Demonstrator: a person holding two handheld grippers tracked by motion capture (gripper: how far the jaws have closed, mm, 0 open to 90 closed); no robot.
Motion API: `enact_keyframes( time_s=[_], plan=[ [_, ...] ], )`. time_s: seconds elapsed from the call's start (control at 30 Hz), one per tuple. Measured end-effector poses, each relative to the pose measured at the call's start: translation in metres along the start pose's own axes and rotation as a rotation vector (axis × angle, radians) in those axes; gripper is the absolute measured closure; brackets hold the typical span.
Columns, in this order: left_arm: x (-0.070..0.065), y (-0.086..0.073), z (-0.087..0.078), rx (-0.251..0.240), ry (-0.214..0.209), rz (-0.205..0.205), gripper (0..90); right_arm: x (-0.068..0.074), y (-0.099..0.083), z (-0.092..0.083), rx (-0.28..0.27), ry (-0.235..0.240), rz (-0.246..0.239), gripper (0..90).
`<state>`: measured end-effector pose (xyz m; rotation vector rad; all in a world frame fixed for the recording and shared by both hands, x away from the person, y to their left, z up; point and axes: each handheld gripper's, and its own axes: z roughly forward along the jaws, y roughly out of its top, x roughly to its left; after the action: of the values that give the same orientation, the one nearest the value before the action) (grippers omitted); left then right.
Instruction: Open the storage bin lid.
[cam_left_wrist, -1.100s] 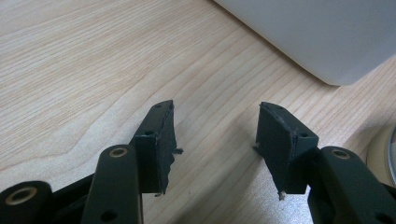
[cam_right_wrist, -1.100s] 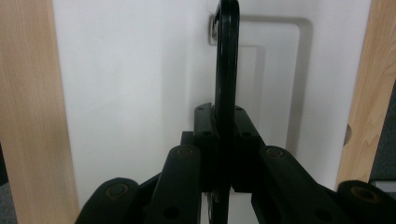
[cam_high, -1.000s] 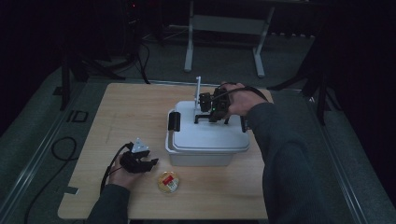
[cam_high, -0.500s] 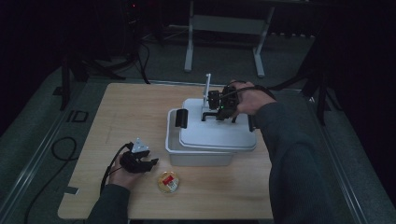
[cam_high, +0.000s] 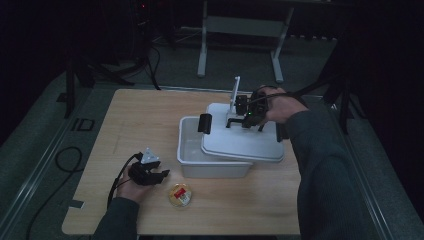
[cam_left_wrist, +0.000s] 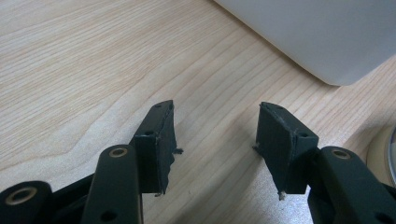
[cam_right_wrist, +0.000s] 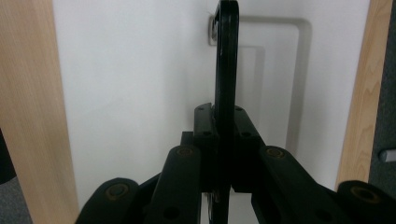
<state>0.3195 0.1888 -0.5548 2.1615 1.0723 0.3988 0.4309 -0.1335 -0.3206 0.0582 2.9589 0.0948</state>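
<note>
Two tongs are being used. The left tongs (cam_high: 161, 174) are being kept spread and empty on the table (cam_high: 150, 120), beside a small round tub (cam_high: 180, 194). The bin (cam_high: 192, 150) is being uncovered: its white lid (cam_high: 245, 142), pinched by its black handle (cam_right_wrist: 226, 56) in the right tongs (cam_high: 239, 120), is being slid rightward, its long axis lying across the table, leaving the left part open.
</note>
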Motion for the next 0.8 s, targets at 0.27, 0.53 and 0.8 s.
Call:
enact_keyframes(
  time_s=[0.27,0.53,0.8],
  plan=[
    [0.000,0.000,0.000,-0.001,0.000,0.000,47.3,-0.001,-0.015,-0.007,-0.024,-0.013,0.032,84.1],
    [0.000,0.000,0.000,-0.002,0.001,-0.004,47.3,-0.003,-0.026,-0.012,-0.035,-0.020,0.059,84.1],
    [0.000,0.000,0.000,-0.004,-0.001,-0.007,47.3,-0.003,-0.038,-0.012,-0.026,-0.036,0.085,84.1]
  ],
)
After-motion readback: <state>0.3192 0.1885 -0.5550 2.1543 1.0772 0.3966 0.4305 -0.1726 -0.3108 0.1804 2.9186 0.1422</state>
